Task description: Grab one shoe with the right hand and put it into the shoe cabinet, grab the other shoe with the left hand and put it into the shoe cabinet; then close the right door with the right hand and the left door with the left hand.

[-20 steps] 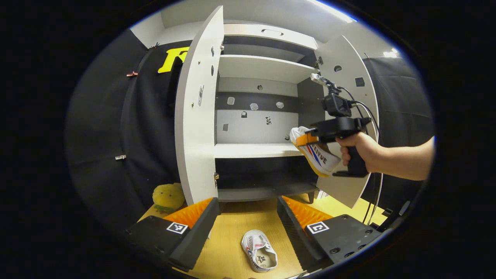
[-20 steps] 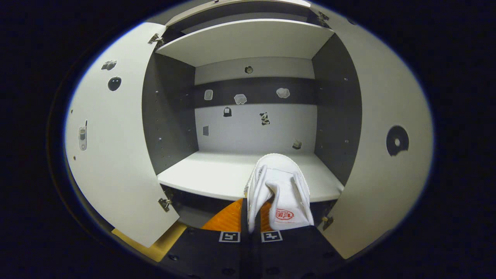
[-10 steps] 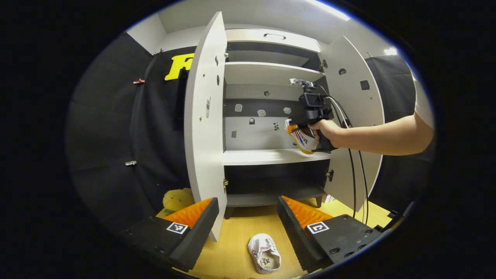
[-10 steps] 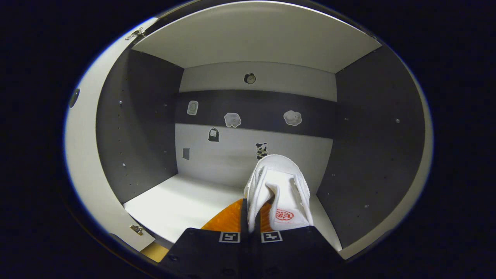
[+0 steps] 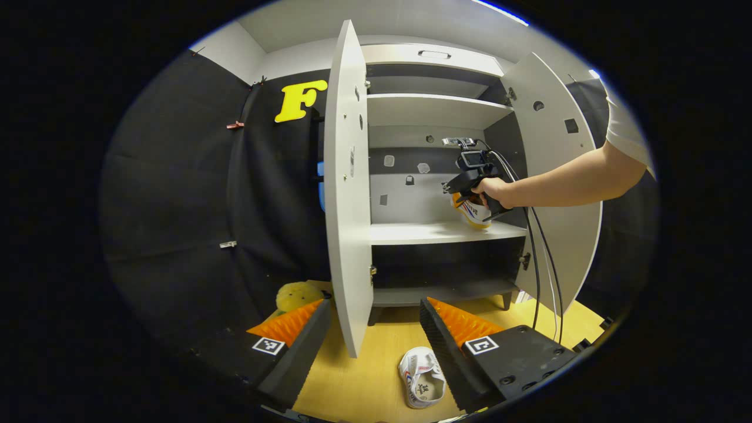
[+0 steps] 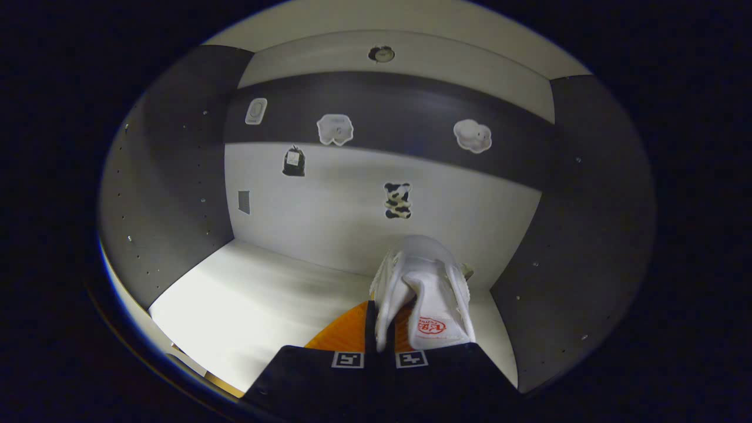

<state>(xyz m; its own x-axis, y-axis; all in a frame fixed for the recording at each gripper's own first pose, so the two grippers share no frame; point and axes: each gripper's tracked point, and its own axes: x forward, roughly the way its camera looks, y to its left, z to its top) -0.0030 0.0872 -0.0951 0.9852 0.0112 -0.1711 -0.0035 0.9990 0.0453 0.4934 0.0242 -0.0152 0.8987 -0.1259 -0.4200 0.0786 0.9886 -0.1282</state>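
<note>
My right gripper (image 6: pixel 385 323) is shut on the heel end of a white shoe (image 6: pixel 426 282), deep inside the shoe cabinet's middle compartment, just above its white shelf (image 6: pixel 252 299) on the right side. In the left gripper view a hand holds that right gripper (image 5: pixel 463 197) and the striped shoe (image 5: pixel 474 214) over the shelf (image 5: pixel 435 233). The other white shoe (image 5: pixel 424 385) lies on the wooden floor in front of the cabinet, beside my left gripper's right finger (image 5: pixel 464 335). My left gripper (image 5: pixel 374 306) is open and holds nothing.
Both cabinet doors are open: the left door (image 5: pixel 346 194) stands edge-on close ahead, the right door (image 5: pixel 558 147) behind the person's arm. A yellow plush toy (image 5: pixel 296 295) sits on the floor at the left. Cables (image 5: pixel 537 264) hang from the right gripper.
My right gripper has carried the shoe from the cabinet's front deep into the middle compartment. The left gripper view has swung left, so the cabinet and floor shoe sit further right.
</note>
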